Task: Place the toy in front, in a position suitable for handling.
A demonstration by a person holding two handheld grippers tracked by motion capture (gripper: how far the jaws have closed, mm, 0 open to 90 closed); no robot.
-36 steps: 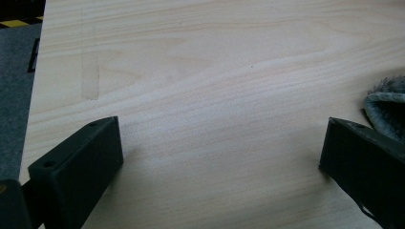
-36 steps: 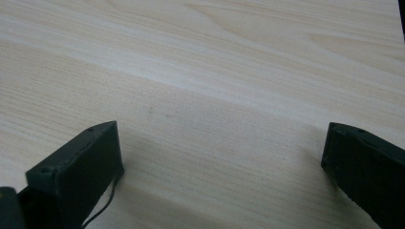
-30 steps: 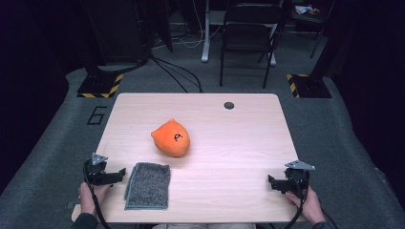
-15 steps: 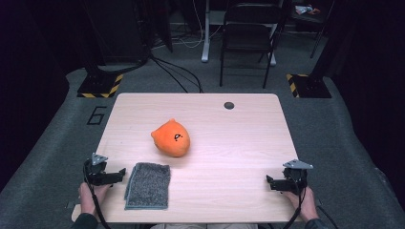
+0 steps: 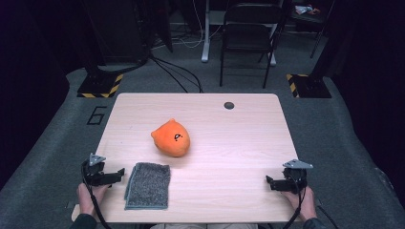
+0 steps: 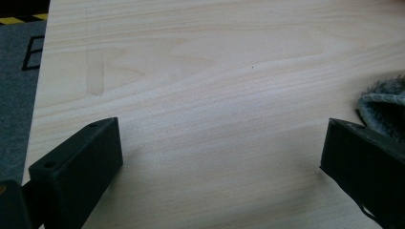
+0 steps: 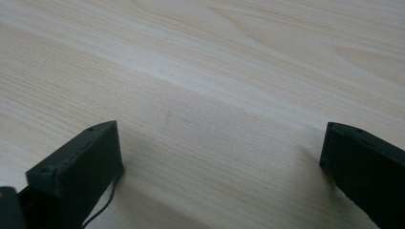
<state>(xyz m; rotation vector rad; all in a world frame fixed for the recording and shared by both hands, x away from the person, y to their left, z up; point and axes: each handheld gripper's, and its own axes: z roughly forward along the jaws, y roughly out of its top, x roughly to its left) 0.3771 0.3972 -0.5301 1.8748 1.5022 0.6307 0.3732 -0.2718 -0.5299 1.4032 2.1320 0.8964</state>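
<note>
Am holding left tool point(image 5: 114, 173) beside grey cloth point(image 5: 148, 185), jaws gaping wide; right tool point(image 5: 271, 182) likewise gaping, hovering over bare desk point(image 5: 239, 138).

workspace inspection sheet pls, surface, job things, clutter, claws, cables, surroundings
surface: light wood table, bare apart from two things; a round dark grommet near its far edge
job's things: grey cloth lying flat near the front edge, just right of the left claw; orange plush toy mid-table, beyond the cloth and apart from it
clutter: nothing seen
grippers: left claw open, empty, low over the table; right claw open, empty, at the front right
cables: a black cable trails from the left claw along the hand; floor cables run behind the table
surroundings: grey carpet, a folding chair, yellow-black striped bases
</note>
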